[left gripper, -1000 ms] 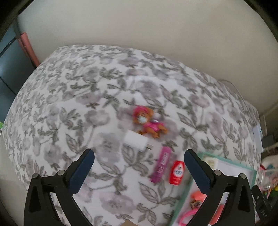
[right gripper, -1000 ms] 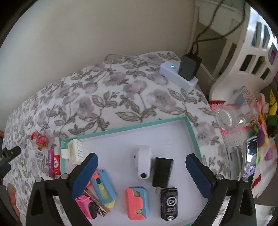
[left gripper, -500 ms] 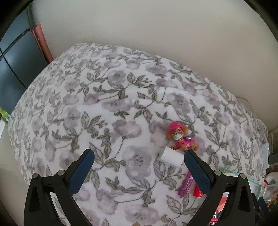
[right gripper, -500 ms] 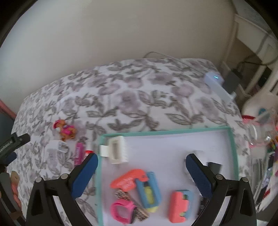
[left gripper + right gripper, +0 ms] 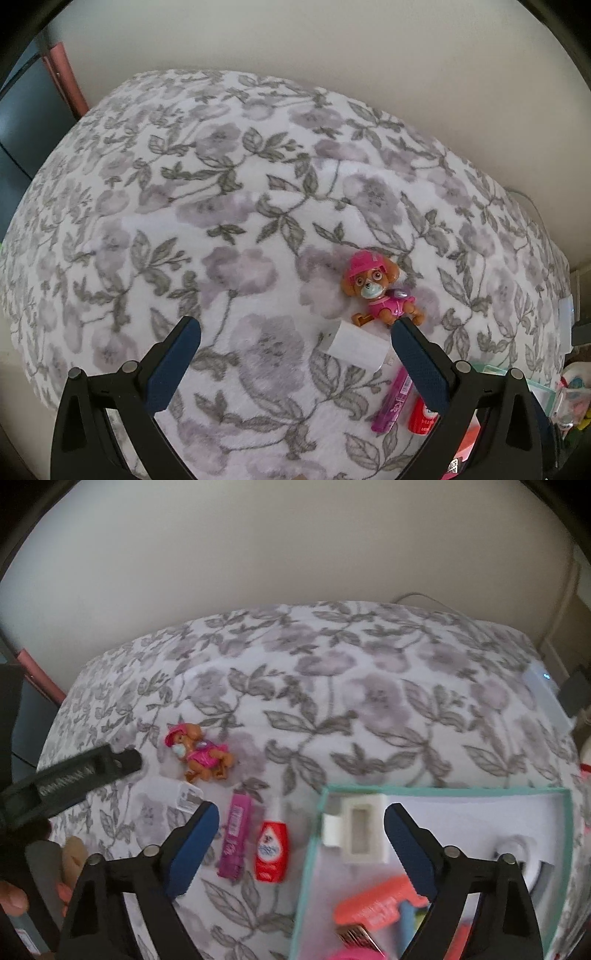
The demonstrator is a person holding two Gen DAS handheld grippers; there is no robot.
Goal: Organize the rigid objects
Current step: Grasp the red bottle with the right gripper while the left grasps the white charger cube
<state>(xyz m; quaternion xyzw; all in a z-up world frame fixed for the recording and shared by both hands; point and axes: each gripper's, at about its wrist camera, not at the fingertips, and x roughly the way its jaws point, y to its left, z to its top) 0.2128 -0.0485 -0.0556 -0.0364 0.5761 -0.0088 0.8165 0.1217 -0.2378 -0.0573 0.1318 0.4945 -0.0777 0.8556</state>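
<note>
1. Your left gripper [image 5: 295, 341] hangs empty, jaws wide, over the white charger [image 5: 354, 345].
2. Your right gripper [image 5: 301, 821] is spread too, empty.
3. The toy dog [image 5: 378, 293] lies on the blanket [image 5: 221, 221], beside the tray [image 5: 314, 849].

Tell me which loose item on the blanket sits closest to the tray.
The red bottle. It lies just left of the tray, with the purple tube, white charger and toy dog farther away.
</note>
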